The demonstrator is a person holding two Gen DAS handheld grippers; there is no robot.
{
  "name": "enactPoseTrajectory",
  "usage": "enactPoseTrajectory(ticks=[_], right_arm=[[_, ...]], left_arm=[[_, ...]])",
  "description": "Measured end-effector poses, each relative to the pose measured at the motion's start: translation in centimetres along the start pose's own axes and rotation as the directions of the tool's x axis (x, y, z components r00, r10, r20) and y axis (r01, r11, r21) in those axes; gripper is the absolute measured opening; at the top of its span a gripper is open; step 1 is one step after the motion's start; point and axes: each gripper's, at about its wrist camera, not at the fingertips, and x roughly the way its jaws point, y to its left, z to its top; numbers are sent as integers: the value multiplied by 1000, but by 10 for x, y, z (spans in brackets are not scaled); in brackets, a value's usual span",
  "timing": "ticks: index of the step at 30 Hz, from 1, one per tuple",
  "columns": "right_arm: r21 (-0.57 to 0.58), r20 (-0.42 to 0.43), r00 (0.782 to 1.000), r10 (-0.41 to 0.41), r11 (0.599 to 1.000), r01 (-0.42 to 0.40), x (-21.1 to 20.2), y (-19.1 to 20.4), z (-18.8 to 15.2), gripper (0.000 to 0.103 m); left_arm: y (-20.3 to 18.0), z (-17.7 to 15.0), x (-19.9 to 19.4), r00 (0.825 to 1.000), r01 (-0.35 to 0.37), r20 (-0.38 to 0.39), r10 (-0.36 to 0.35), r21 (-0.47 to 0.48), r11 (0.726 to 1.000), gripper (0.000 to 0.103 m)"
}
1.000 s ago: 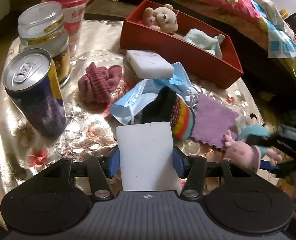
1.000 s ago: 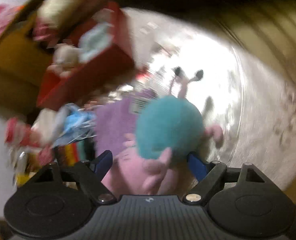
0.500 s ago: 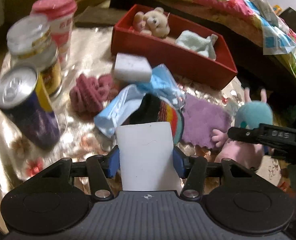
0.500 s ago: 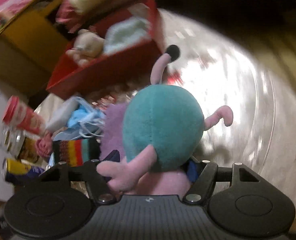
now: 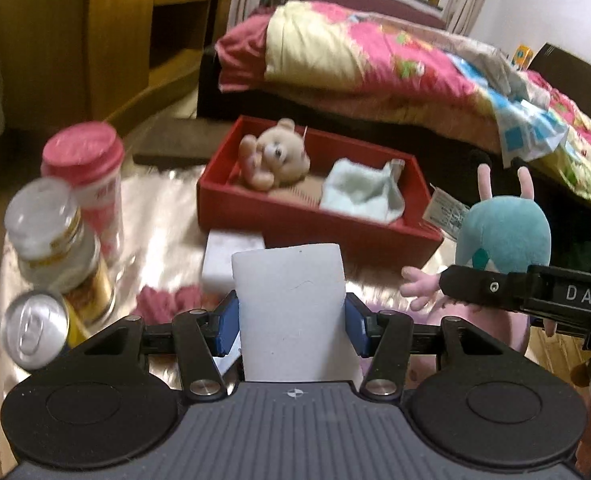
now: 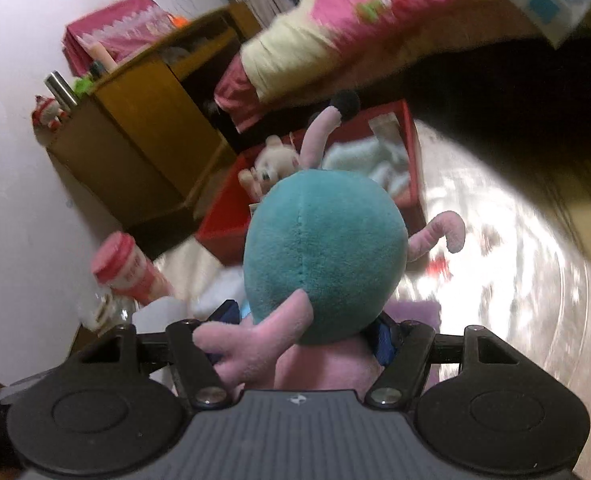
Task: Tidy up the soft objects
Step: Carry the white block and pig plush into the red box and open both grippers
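My left gripper (image 5: pixel 291 320) is shut on a white sponge block (image 5: pixel 289 312), held above the table in front of the red box (image 5: pixel 315 224). The box holds a small teddy bear (image 5: pixel 273 158) and a pale blue cloth (image 5: pixel 359 196). My right gripper (image 6: pixel 303 336) is shut on a pink plush toy with a teal head (image 6: pixel 323 256), lifted and facing the red box (image 6: pixel 219 232). The plush toy (image 5: pixel 503 236) and the right gripper also show at the right of the left wrist view. A second white sponge (image 5: pixel 231 258) and a maroon knit piece (image 5: pixel 167 306) lie on the table.
A pink-lidded cup (image 5: pixel 85 176), a glass jar (image 5: pixel 55 240) and a drink can (image 5: pixel 35 334) stand at the table's left. A bed with a bright quilt (image 5: pixel 395 60) lies behind the box, a wooden cabinet (image 5: pixel 95 32) at the back left. The table carries a shiny cloth (image 6: pixel 495 264).
Both grippers have risen and tilted up toward the red box. The right gripper closed on the plush toy and lifted it off the table.
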Motion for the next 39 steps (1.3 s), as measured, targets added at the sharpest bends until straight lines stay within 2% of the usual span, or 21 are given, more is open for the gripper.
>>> enactPoseTrajectory(ticks=[11,22,33,39], right_arm=[[-28,104,995,12,1000,-10,-2,11,25,44],[-42,140,990,9,999,-4,15,13,54,44],[-49,149,989,-18,998,25,44,12,85,44],[-65,152,987,-57,996,68,71,8,107,44]], left_arm=[[-4,33,7,993,-34,114,32,19,999,54],[-10,65,29,984,-64,171,55,46,997,55],[-11,97,66,980,-97,183,83,67,993,55],[-8,108,90,981,-106,171,93,69,992,55]])
